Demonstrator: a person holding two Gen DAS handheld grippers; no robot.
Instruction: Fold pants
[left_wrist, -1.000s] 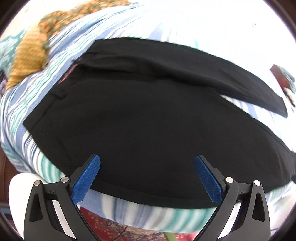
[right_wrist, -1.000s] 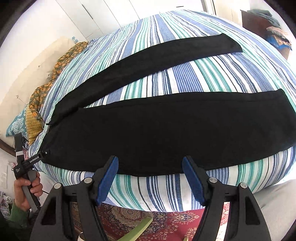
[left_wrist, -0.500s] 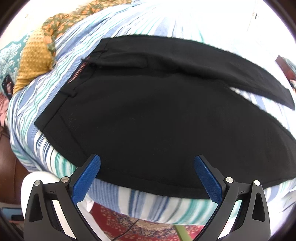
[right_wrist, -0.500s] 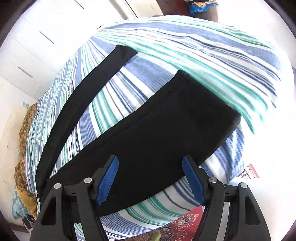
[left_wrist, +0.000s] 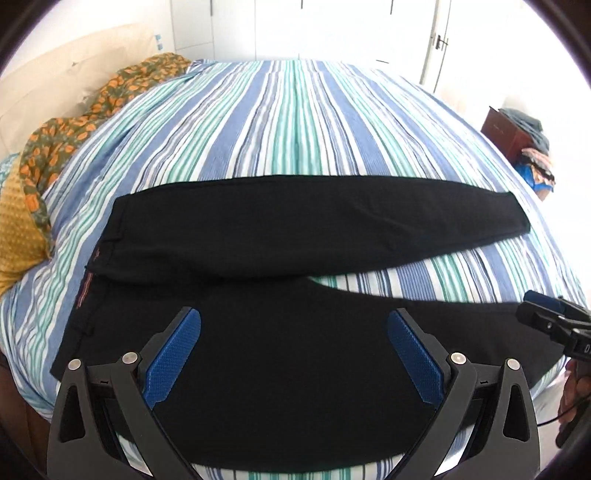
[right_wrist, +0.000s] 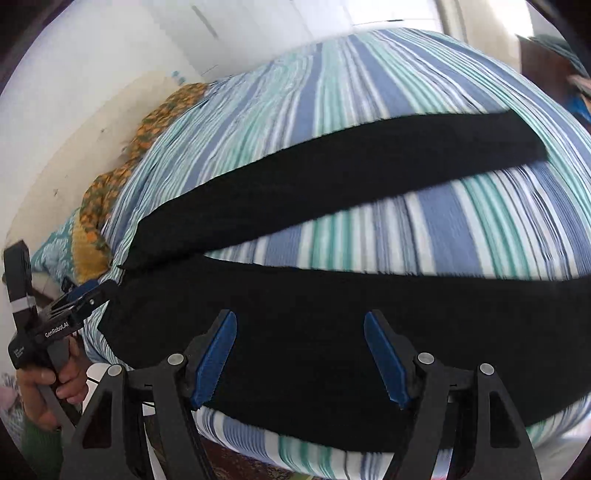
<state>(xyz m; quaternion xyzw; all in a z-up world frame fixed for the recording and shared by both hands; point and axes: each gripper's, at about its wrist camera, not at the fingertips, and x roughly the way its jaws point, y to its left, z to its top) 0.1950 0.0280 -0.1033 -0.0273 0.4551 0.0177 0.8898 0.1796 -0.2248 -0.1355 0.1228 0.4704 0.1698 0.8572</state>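
Black pants (left_wrist: 280, 236) lie flat on a striped bed, waist at the left, the two legs spread in a V toward the right; they also show in the right wrist view (right_wrist: 332, 317). My left gripper (left_wrist: 293, 328) is open and empty, above the near leg close to the waist. My right gripper (right_wrist: 300, 332) is open and empty, above the middle of the near leg. The right gripper also shows at the right edge of the left wrist view (left_wrist: 554, 317). The left gripper shows at the left of the right wrist view (right_wrist: 74, 299), by the waistband.
The blue, teal and white striped bedsheet (left_wrist: 295, 122) covers the bed. An orange and green patterned cloth (left_wrist: 74, 125) and a mustard pillow (left_wrist: 18, 229) lie at the left by the headboard. A brown stand with clothes (left_wrist: 517, 136) is at the far right.
Both cameras have swung. The left view pulled back and up, showing the whole bed. The right view turned back from the leg cuffs toward the waist. Both grippers stayed open.
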